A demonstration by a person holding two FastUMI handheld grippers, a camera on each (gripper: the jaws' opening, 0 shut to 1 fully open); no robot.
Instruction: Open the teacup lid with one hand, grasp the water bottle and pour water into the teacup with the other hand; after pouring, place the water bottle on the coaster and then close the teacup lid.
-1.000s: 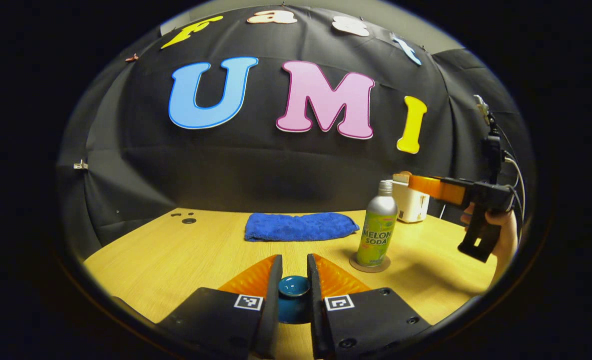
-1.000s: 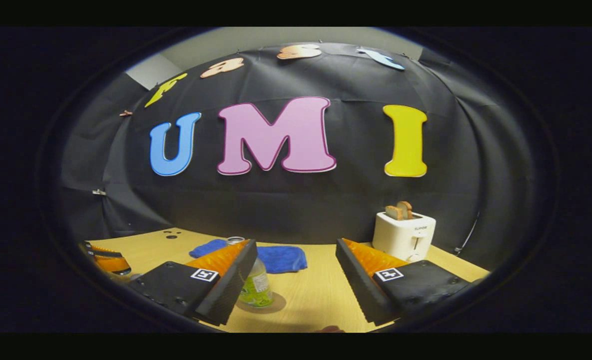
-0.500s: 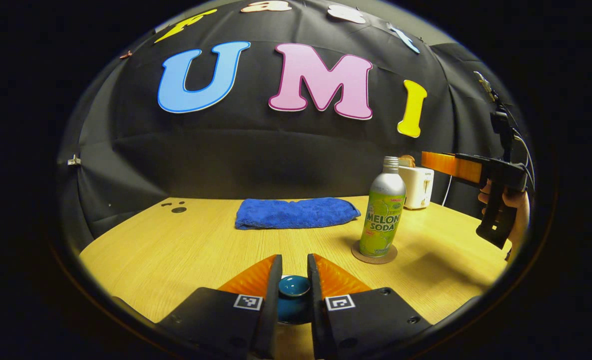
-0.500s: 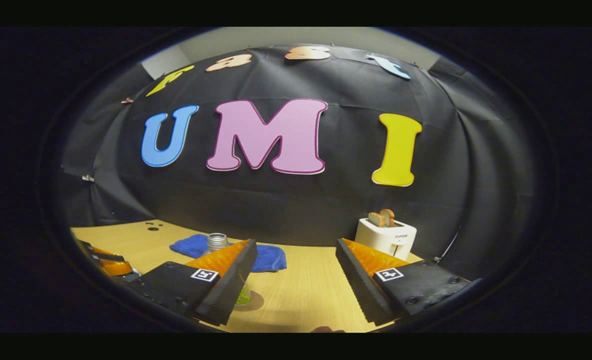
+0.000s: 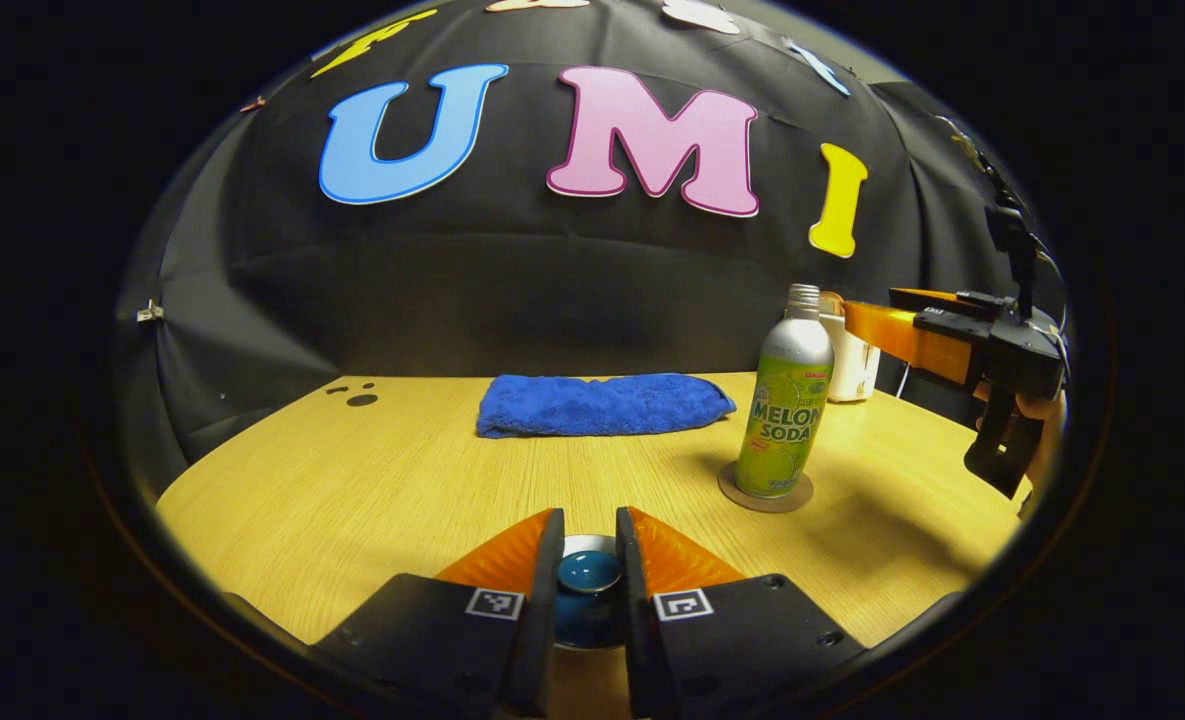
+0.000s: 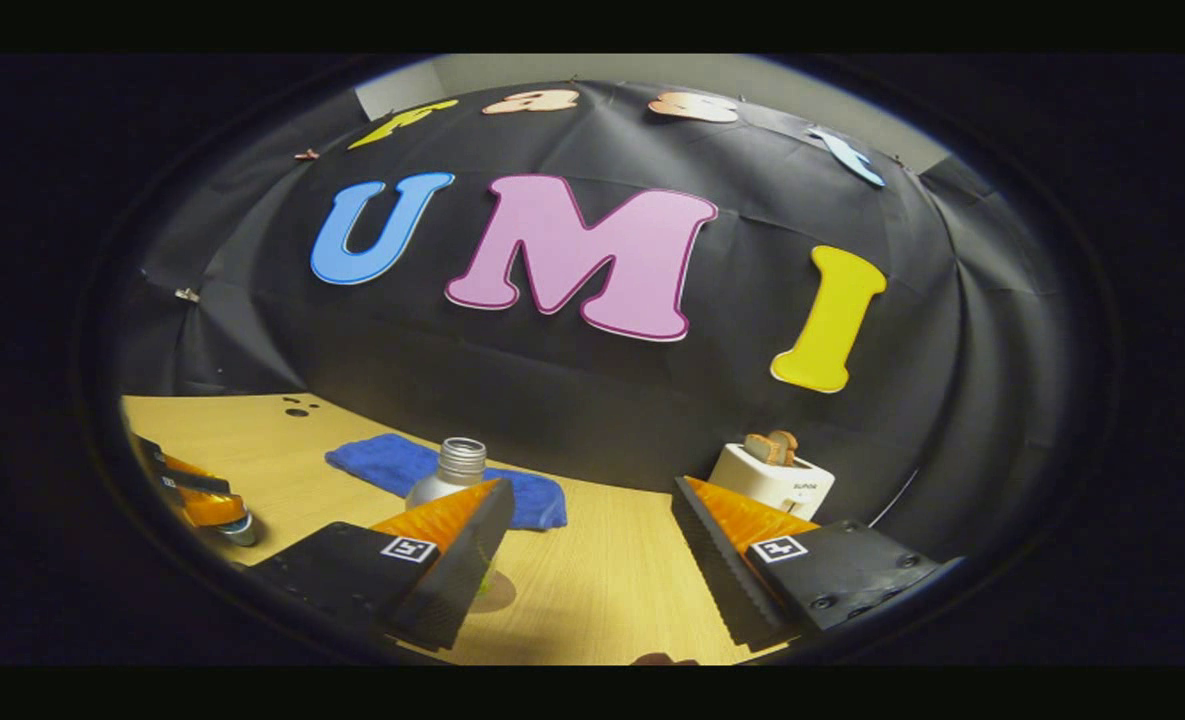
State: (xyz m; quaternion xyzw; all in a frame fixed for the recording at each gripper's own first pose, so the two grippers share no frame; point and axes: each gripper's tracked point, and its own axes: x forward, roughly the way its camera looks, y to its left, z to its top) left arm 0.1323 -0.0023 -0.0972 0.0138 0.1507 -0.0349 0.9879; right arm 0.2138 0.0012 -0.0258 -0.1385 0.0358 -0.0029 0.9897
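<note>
My left gripper [image 5: 588, 516] is shut on the blue knob of the teacup lid [image 5: 588, 573], low over the table near its front edge. A pale rim [image 5: 578, 541] shows around the lid; the cup beneath is hidden. The green water bottle [image 5: 784, 410] stands upright and uncapped on a round coaster [image 5: 764, 497], to the right and farther back. In the right gripper view the bottle's neck [image 6: 460, 462] rises behind my left finger. My right gripper [image 6: 592, 490] is open with nothing in it, held in the air right of the bottle [image 5: 897, 335].
A folded blue towel [image 5: 602, 403] lies at the back of the wooden table [image 5: 372, 480]. A white toaster [image 6: 772, 478] with bread in it stands at the back right. Small dark holes [image 5: 360, 398] mark the table's far left. My left gripper [image 6: 197, 495] shows at the far left.
My left gripper has come down with the lid, and a pale rim now shows around it. My right gripper, still open, has shifted slightly and tilted; the bottle stays on the coaster.
</note>
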